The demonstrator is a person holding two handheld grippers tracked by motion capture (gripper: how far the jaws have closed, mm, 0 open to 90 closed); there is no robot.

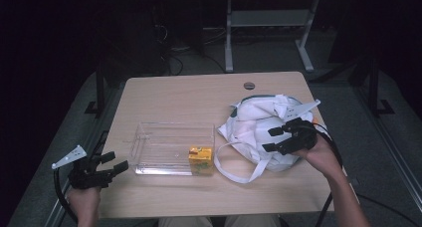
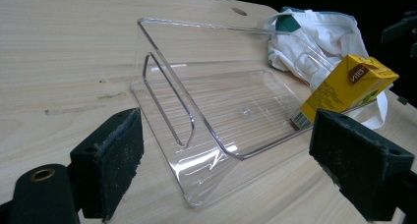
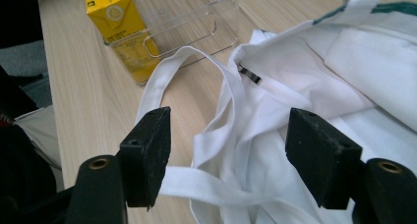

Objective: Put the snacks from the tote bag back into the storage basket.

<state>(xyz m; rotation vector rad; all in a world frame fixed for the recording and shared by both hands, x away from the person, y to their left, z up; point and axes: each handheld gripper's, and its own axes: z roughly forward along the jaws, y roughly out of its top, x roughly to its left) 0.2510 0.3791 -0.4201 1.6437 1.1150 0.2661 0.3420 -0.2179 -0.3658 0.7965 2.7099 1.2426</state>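
Note:
A clear plastic bin (image 1: 169, 147) lies in the middle of the wooden table, with a yellow juice carton (image 1: 200, 160) standing in its front right corner. A crumpled white cloth bag (image 1: 259, 130) with long straps rests on the right side. My right gripper (image 1: 272, 139) hovers over the bag's front part, jaws apart with nothing pressed between them; in the right gripper view the bag (image 3: 314, 86) and its strap (image 3: 167, 76) lie below the jaws. My left gripper (image 1: 113, 162) stands open at the table's left front edge, pointing at the bin (image 2: 216, 116) and the carton (image 2: 344, 86).
A round cable hole (image 1: 249, 85) sits near the table's far edge. Behind the table stand metal desk legs (image 1: 229, 38) and cables on a dark floor. The person's forearms come in from the bottom edge.

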